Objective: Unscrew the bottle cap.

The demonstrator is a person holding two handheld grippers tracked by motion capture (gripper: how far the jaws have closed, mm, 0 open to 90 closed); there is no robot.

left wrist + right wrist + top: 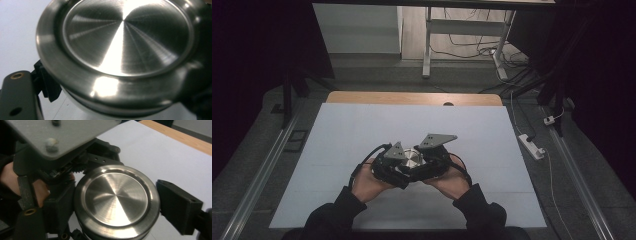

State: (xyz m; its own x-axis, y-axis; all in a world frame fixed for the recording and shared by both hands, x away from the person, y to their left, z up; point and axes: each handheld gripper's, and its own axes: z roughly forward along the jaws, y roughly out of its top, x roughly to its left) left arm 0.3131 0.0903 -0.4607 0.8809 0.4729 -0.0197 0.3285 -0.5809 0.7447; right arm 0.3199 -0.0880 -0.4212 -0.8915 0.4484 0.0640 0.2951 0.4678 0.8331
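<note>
Two tools meet over the white desk (362,125) at a round steel lidded container (412,159): the left tool (398,167) is clamped on its body, the right tool (428,165) looks closed on the lid's rim, so twisting it off likely follows.

Round steel tin (411,159), brushed lid (116,195) on, lid face recessed inside a raised rim. Upright, lid facing up. Sits near-centre on the white worktop (362,130), slightly toward the near edge, between both hands.
</note>
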